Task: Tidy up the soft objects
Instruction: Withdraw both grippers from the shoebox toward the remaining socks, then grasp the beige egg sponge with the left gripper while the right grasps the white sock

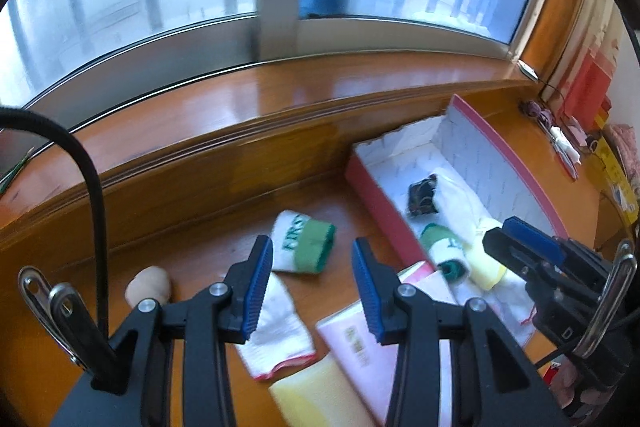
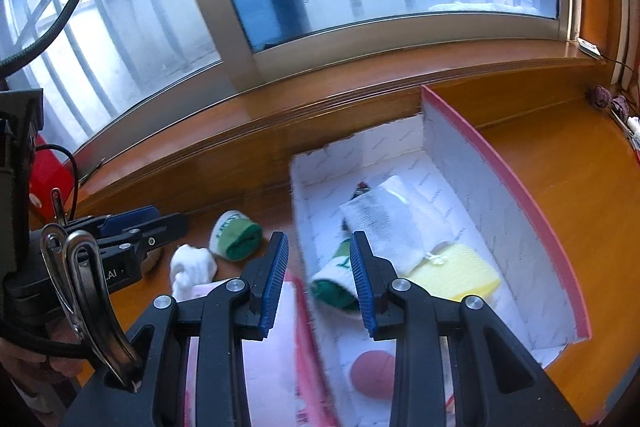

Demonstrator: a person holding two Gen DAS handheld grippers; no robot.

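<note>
A pink box with a white lining (image 1: pixel 376 205) (image 2: pixel 516 187) stands open on the wooden table. Inside it lie a white cloth (image 2: pixel 384 223), a yellow sponge (image 2: pixel 460 273), a green-and-white rolled sock (image 2: pixel 334 285), a dark small item (image 1: pixel 422 199) and a pink round thing (image 2: pixel 374 373). On the table left of the box lie a second green-and-white sock (image 1: pixel 304 243) (image 2: pixel 236 235), a white sock (image 1: pixel 276 331) (image 2: pixel 190 269) and a beige soft piece (image 1: pixel 148 285). My left gripper (image 1: pixel 312 291) is open and empty above the table items. My right gripper (image 2: pixel 320 283) is open and empty over the box's left wall.
A pink pack (image 1: pixel 356 351) and a yellow sponge (image 1: pixel 316 395) lie near the front edge. A wooden window sill (image 1: pixel 240 107) runs behind the table. Small clutter and red papers (image 1: pixel 580 99) sit at the far right.
</note>
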